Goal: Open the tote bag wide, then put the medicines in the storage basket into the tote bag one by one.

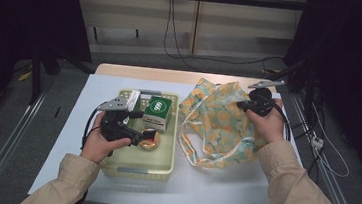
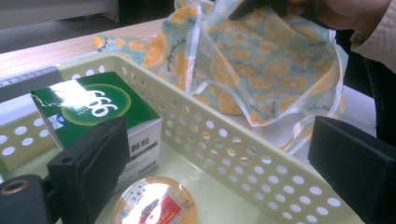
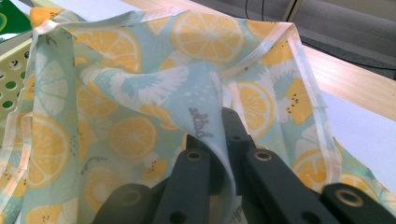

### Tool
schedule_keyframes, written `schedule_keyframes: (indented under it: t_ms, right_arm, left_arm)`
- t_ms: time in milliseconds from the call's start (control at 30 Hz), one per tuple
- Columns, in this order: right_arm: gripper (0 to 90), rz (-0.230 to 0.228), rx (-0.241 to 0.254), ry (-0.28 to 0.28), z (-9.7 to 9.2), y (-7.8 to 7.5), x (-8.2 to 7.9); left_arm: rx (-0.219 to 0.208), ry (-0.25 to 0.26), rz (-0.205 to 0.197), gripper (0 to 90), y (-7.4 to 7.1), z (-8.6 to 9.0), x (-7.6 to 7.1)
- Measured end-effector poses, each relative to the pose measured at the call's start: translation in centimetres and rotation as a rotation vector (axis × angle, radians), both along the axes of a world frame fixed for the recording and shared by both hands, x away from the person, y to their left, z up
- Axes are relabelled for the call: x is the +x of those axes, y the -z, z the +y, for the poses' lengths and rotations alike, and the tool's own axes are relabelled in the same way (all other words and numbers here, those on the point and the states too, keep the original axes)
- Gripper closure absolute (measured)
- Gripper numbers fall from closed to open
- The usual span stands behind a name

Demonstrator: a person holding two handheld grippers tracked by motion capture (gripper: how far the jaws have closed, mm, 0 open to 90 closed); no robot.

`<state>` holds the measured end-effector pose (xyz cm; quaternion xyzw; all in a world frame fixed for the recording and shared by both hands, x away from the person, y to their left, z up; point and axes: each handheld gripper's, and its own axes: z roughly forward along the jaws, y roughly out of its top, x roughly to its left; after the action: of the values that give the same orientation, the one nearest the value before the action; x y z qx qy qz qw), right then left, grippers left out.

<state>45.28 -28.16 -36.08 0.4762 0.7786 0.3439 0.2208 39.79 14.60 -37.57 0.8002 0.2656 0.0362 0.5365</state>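
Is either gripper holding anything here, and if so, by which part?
The right gripper is shut on the orange-print cloth bag, pinching a fold of fabric near its upper edge. The left gripper is open above the basket, holding nothing.

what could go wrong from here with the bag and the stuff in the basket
1. The right gripper pinches only a thin fold of the orange-print bag; the cloth may slip out and the mouth collapse.
2. The left gripper stands open over the round cup, close to the green box; closing could catch or nudge the box.
3. The bag's loose handles lie beside the basket and could snag.
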Motion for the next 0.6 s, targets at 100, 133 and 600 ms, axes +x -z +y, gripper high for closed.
schedule_keyframes:
  t_ms: [100, 133, 600]
  right_arm:
    - [89.9, -0.003, -0.004, -0.005, 0.0, -0.2, -0.1]
    - [89.9, -0.005, -0.006, -0.005, 0.0, -0.2, -0.1]
    - [89.9, -0.006, -0.008, -0.005, 0.1, -0.3, -0.6]
  left_arm:
    - [0.019, 0.01, 0.002, 5.6, 0.2, -0.4, -0.1]
    - [0.034, 0.016, 0.005, 5.7, 0.3, -0.5, -0.1]
    - [0.215, 0.058, 0.04, 8.4, 2.9, -2.5, 0.5]
